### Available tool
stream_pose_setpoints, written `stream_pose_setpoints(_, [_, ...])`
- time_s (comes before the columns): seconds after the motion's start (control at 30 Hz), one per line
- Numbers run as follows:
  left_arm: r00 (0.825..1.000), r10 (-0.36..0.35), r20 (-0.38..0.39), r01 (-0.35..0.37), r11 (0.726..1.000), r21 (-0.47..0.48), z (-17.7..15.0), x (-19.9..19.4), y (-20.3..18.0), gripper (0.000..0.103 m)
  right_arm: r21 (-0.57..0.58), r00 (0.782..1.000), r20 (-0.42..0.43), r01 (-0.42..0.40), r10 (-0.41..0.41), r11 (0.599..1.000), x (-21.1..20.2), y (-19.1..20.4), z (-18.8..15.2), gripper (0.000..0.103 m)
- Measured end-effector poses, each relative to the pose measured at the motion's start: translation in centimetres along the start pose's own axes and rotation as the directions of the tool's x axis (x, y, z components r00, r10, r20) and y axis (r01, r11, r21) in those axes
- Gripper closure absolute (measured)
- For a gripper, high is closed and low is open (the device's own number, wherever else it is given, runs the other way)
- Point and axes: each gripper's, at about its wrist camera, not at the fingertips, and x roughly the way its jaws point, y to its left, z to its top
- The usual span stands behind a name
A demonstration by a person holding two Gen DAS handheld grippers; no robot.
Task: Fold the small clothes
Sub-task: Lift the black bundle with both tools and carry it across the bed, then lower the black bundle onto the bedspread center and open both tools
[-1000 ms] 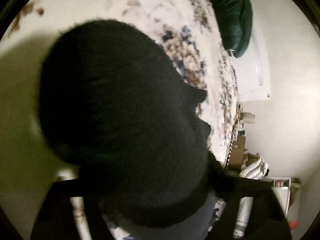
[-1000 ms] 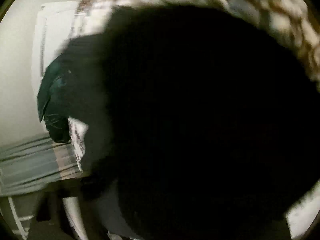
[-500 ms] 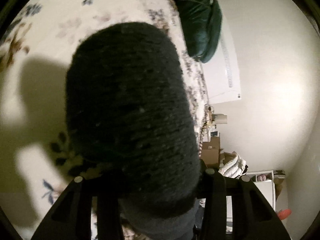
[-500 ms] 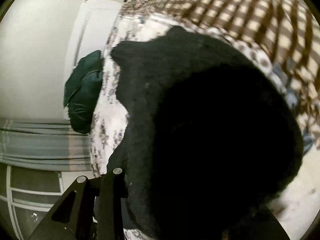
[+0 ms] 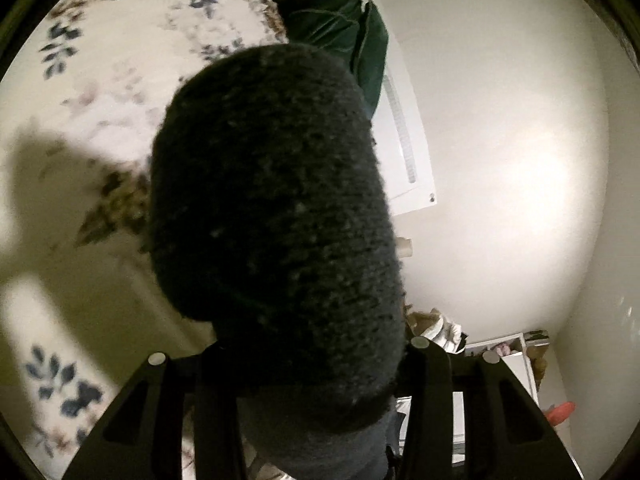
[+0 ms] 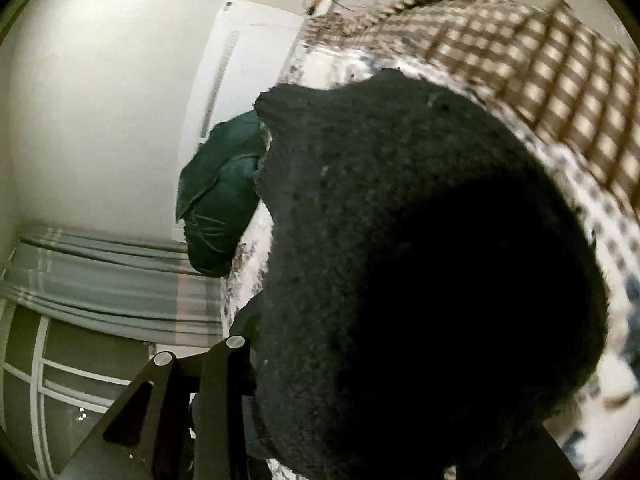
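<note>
A dark knitted garment (image 5: 272,220) fills the middle of the left wrist view. It bulges up between the black fingers (image 5: 432,400) of my left gripper (image 5: 316,420), which is shut on it and holds it above the floral bedspread (image 5: 100,80). In the right wrist view the same dark garment (image 6: 420,260) covers most of the frame. My right gripper (image 6: 360,432) is shut on it; only its left finger (image 6: 216,400) shows, the other is hidden under the cloth.
A dark green pillow (image 5: 340,28) lies at the head of the bed, also in the right wrist view (image 6: 220,200). A brown checked blanket (image 6: 540,60) covers part of the bed. White wall (image 5: 500,160), striped curtain (image 6: 100,280), shelves with clutter (image 5: 504,356).
Both grippers have lifted and tilted with the garment still held. The cloth bulge has drawn back from the cameras, so more of the bed, pillow and wall shows.
</note>
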Motion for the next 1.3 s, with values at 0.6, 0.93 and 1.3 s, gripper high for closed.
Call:
stream_pose_setpoints(0.6, [0.949, 0.263, -0.174, -0.272, 0.962, -0.025, 2.5, 7.0, 13.9, 0.046, 0.051, 0.968, -0.199, 0.165, -0.152, 0.985, 8.7, -11.3, 5.9, 0.035])
stream_pose_setpoints(0.93, [0.777, 0.628, -0.045, -0.533, 0.694, 0.483, 0.2, 4.8, 3.9, 0.019, -0.326, 0.807, 0.031, 0.566, -0.59, 0.757, 4.6, -0.6, 3.8, 0.0])
stream_pose_setpoints(1.3, [0.74, 0.666, 0.089, -0.492, 0.447, 0.747, -7.8, 0.3, -10.3, 0.001, -0.551, 0.7, 0.36, 0.693, -0.617, 0.465, -7.7, 18.2, -10.2, 0.0])
